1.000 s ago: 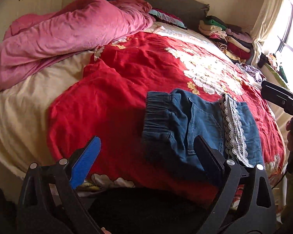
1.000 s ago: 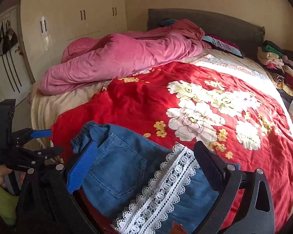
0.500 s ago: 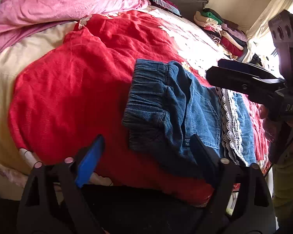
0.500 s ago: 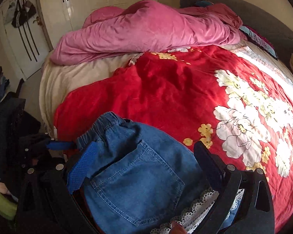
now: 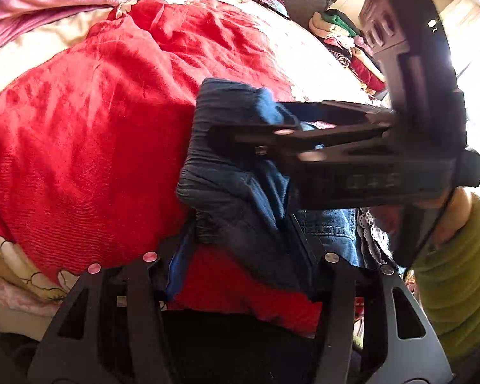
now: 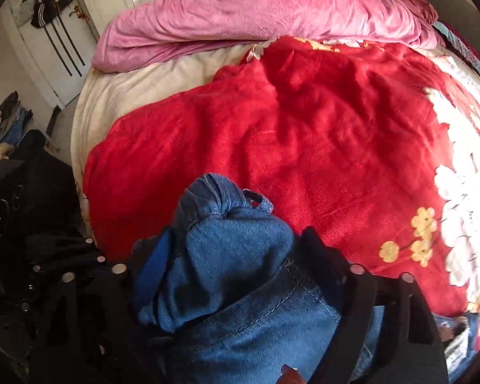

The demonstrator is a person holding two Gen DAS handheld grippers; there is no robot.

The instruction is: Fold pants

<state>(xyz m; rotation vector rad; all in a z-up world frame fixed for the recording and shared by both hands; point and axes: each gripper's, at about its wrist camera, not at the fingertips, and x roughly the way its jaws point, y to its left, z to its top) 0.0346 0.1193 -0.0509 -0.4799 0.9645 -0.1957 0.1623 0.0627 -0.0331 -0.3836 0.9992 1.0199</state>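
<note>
- Here, on my left, the red floral blanket (image 5: 89, 147) lies broad and bare out to a cream sheet (image 5: 22, 51) and the bed's near edge; the pink quilt (image 6: 256, 9) is bunched along the far side, and folded clothes (image 5: 342, 41) are stacked by the headboard at the far right, so the free surface is the red stretch left of and beyond the pants.
- The denim pants (image 5: 240, 198) lie near the bed's front edge, on the red blanket. Their gathered waistband points left toward the open blanket, and the long axis runs from it to the right, where a white lace trim (image 5: 371, 233) shows.
- My left gripper (image 5: 243, 256) is closing around the near corner of the waistband; denim sits between the blue pad and the black finger, but I cannot tell whether the pads already press it.
- My right gripper (image 6: 233, 256) comes in from the right, across the waistband's far part. Its jaws are closing too, with a bunched fold of denim (image 6: 227, 243) filling the gap between them; the cloth looks pinched up, though a firm clamp I cannot confirm.
- My green sleeve (image 5: 457, 275) is at the far right.
</note>
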